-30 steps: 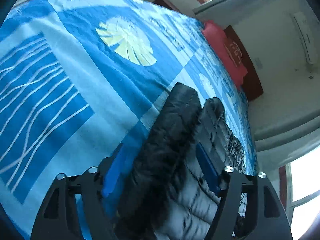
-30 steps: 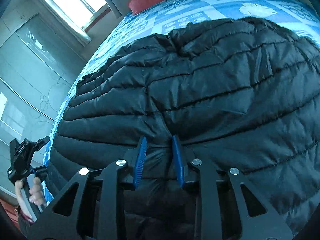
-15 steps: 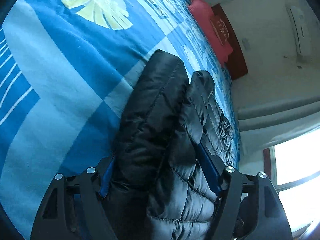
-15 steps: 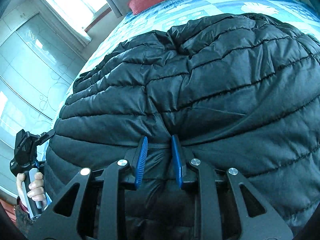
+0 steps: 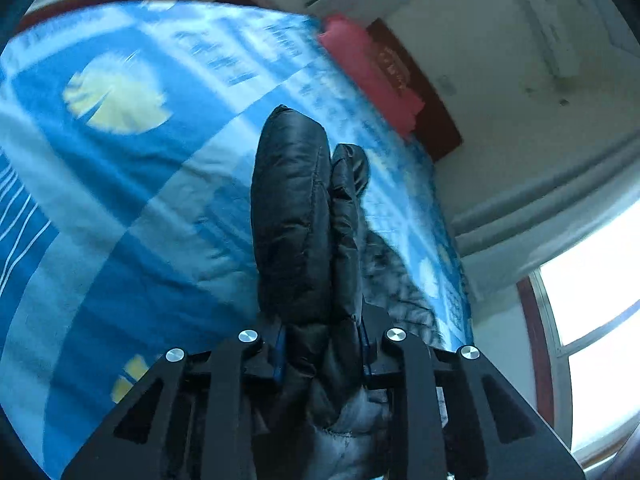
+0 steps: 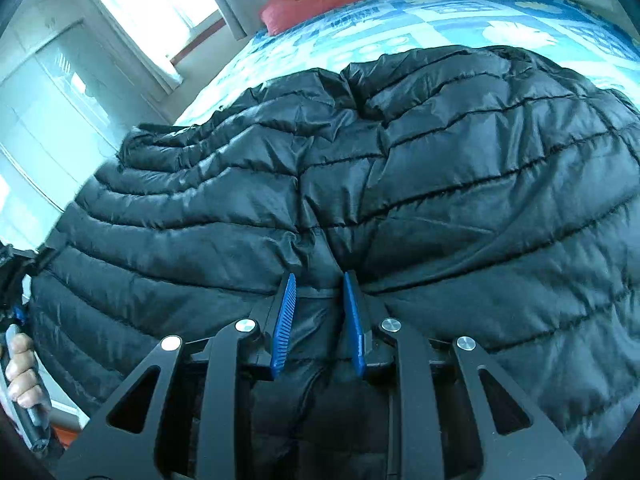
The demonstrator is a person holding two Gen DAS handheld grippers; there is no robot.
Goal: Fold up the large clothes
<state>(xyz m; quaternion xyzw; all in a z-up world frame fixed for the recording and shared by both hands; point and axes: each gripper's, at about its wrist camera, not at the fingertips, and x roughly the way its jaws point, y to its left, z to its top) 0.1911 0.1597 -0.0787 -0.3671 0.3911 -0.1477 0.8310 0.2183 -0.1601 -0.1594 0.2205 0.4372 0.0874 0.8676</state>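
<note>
A black quilted puffer jacket [image 6: 440, 184] lies spread over the blue patterned bedspread [image 6: 400, 12]. My right gripper [image 6: 319, 280] is shut on a pinch of the jacket's near edge, with fabric bunched between its blue pads [image 6: 285, 320]. In the left wrist view my left gripper [image 5: 322, 340] has its jaws closing on a thick double fold of the jacket [image 5: 292, 208]. The pads press into it, and the fold stands up above the bedspread [image 5: 120, 200]. In the right wrist view a person's hand [image 6: 22, 376] grips a handle at the far left edge.
A red pillow [image 5: 368, 72] lies at the head of the bed against a dark wooden headboard [image 5: 424, 108]. Bright windows [image 6: 152, 4] and pale glass doors [image 6: 40, 120] stand beyond the bed's side. Blue bedspread stretches out left of the jacket.
My left gripper's jaws went from wide around the jacket's fold to tight on it, and the gripper rose, lifting the fold off the bed. My right gripper kept its grip and place.
</note>
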